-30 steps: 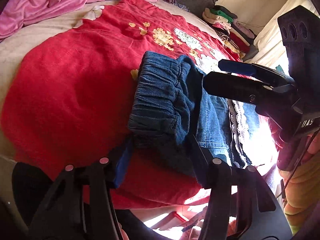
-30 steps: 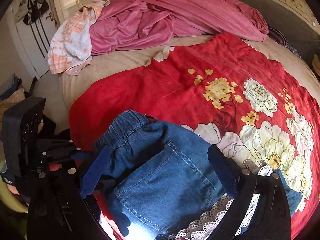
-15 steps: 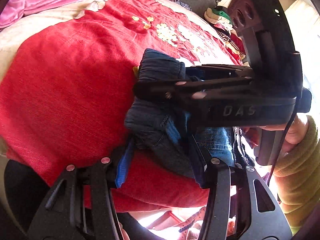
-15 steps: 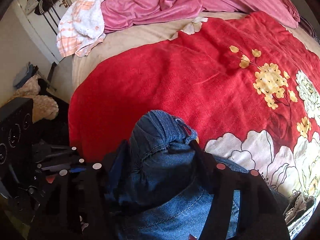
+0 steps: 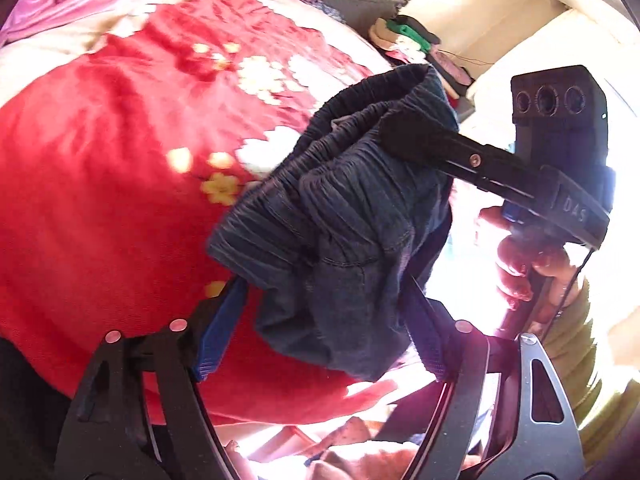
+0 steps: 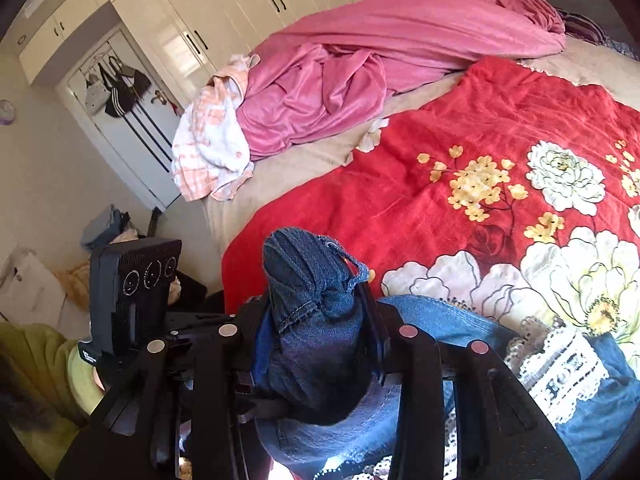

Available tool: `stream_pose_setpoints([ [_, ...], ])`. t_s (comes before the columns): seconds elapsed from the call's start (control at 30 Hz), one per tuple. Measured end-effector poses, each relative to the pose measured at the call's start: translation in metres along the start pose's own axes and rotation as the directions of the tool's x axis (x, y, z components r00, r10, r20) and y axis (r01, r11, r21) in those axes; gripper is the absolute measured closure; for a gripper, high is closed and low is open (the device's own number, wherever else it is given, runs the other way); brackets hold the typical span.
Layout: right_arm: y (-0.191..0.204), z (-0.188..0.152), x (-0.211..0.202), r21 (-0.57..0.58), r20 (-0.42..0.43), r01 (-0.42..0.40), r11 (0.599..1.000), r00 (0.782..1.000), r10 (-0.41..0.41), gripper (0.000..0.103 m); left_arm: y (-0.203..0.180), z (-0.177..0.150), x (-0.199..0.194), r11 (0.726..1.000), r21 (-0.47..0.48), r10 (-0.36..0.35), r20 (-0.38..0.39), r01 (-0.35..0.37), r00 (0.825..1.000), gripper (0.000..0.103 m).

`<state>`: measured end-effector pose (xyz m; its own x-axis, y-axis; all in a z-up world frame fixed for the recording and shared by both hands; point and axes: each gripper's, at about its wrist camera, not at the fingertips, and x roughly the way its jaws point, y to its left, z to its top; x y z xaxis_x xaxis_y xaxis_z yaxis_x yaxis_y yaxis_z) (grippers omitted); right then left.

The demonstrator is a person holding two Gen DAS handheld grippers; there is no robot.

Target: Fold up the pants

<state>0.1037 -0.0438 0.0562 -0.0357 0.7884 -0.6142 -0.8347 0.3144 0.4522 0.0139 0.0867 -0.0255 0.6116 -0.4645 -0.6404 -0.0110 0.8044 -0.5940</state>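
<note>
The dark blue denim pants (image 5: 340,216) hang bunched by their elastic waistband above the red flowered blanket (image 5: 100,168). My left gripper (image 5: 324,280) stands below the bunch with its jaws opening. The cloth hangs between the blue pads (image 5: 218,328), which do not pinch it. My right gripper (image 6: 316,300) is closing and clamps the gathered waistband (image 6: 308,264). In the left wrist view one of its fingers (image 5: 460,152) reaches in from the right onto the waistband. The rest of the pants (image 6: 440,320), with white lace trim (image 6: 560,364), lies on the blanket.
A crumpled pink blanket (image 6: 360,64) and a checked towel (image 6: 208,148) lie at the far side of the bed. White wardrobes (image 6: 240,8) stand behind. A pile of clothes (image 5: 416,48) sits past the bed. A hand in a yellow-green sleeve (image 5: 532,264) holds the right tool.
The right gripper went from wide open over the flat pants to shut on the waistband and lifted it off the blanket. The left jaws spread wider. The right tool swung out to the right.
</note>
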Motion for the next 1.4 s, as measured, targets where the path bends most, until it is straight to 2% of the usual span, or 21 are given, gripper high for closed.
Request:
stream_pose_setpoints([
  [0.13, -0.012, -0.007, -0.031, 0.019, 0.054, 0.010, 1.000, 0.998, -0.011, 0.067, -0.035, 0.005, 0.008, 0.997, 0.069, -0.028, -0.012, 0.028, 1.000, 0.043],
  [0.37, -0.034, -0.028, -0.080, 0.050, 0.128, 0.029, 0.998, 0.991, -0.035, 0.067, -0.086, 0.007, 0.031, 0.987, 0.156, -0.038, -0.040, 0.044, 0.998, 0.044],
  [0.43, -0.042, -0.038, -0.096, 0.074, 0.155, 0.027, 0.997, 0.987, -0.038, 0.064, -0.101, 0.004, 0.034, 0.982, 0.180, -0.058, -0.041, 0.064, 0.997, 0.044],
  [0.47, -0.046, -0.045, -0.105, 0.089, 0.175, 0.019, 0.996, 0.984, -0.035, 0.058, -0.106, 0.003, 0.037, 0.976, 0.199, -0.079, -0.051, 0.088, 0.996, 0.044],
  [0.5, -0.051, -0.053, -0.115, 0.107, 0.199, 0.028, 0.994, 0.979, -0.048, 0.048, -0.114, 0.000, 0.039, 0.968, 0.226, -0.097, -0.068, 0.110, 0.993, 0.044],
  [0.57, -0.062, -0.068, -0.134, 0.157, 0.233, 0.040, 0.987, 0.970, -0.076, 0.040, -0.124, -0.006, 0.044, 0.956, 0.256, -0.120, -0.095, 0.141, 0.988, 0.044],
  [0.67, -0.072, -0.091, -0.156, 0.211, 0.248, 0.097, 0.973, 0.957, -0.149, 0.040, -0.125, -0.013, 0.045, 0.955, 0.246, -0.142, -0.109, 0.165, 0.984, 0.044],
  [0.8, -0.073, -0.110, -0.162, 0.233, 0.204, 0.195, 0.953, 0.948, -0.244, 0.040, -0.120, -0.010, 0.049, 0.966, 0.254, -0.028, -0.066, 0.044, 0.997, 0.044],
  [0.9, -0.066, -0.113, -0.150, 0.202, 0.157, 0.248, 0.947, 0.947, -0.281, 0.040, -0.120, -0.009, 0.064, 0.961, 0.273, 0.050, -0.057, -0.033, 0.997, 0.054],
  [1.0, -0.062, -0.114, -0.130, 0.173, 0.084, 0.304, 0.937, 0.943, -0.321, 0.039, -0.126, -0.018, 0.077, 0.942, 0.327, 0.096, -0.065, -0.070, 0.993, 0.063],
  [1.1, -0.064, -0.126, -0.105, 0.122, -0.061, 0.397, 0.910, 0.918, -0.393, 0.039, -0.128, -0.036, 0.088, 0.917, 0.388, 0.136, -0.099, -0.088, 0.986, 0.070],
  [1.17, -0.065, -0.140, -0.092, 0.055, -0.137, 0.461, 0.886, 0.882, -0.450, 0.038, -0.124, -0.047, 0.094, 0.909, 0.407, 0.153, -0.126, -0.089, 0.980, 0.071],
  [1.23, -0.068, -0.146, -0.093, 0.081, -0.135, 0.445, 0.892, 0.892, -0.432, 0.038, -0.118, -0.052, 0.096, 0.918, 0.389, 0.140, -0.145, -0.074, 0.979, 0.071],
  [1.3, -0.066, -0.142, -0.102, 0.104, -0.125, 0.432, 0.896, 0.899, -0.419, 0.035, -0.118, -0.053, 0.092, 0.915, 0.397, 0.139, -0.137, -0.074, 0.981, 0.071],
  [1.4, -0.055, -0.123, -0.121, 0.096, -0.027, 0.408, 0.908, 0.913, -0.407, 0.035, -0.119, -0.049, 0.077, 0.920, 0.389, 0.113, -0.122, -0.057, 0.986, 0.071],
])
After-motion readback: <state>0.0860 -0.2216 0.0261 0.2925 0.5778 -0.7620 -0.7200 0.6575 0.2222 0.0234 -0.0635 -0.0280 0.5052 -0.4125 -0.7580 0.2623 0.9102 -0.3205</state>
